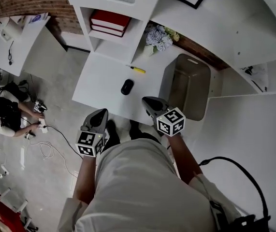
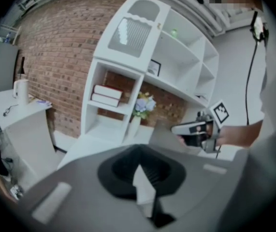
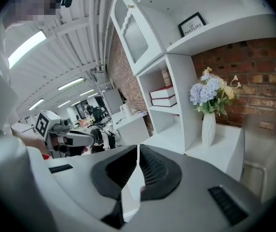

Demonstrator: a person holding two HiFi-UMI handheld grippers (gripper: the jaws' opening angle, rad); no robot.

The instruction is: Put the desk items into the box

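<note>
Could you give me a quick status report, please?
Left gripper, right gripper: jaws shut, empty. Mouse, yellow pen on desk, outside box. Nothing in the way.

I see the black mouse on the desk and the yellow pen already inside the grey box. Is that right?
Not quite. The yellow pen is not inside the grey box. It lies on the desk, just beyond the black mouse, as the head view shows. The mouse is on the desk, as you said.
</note>
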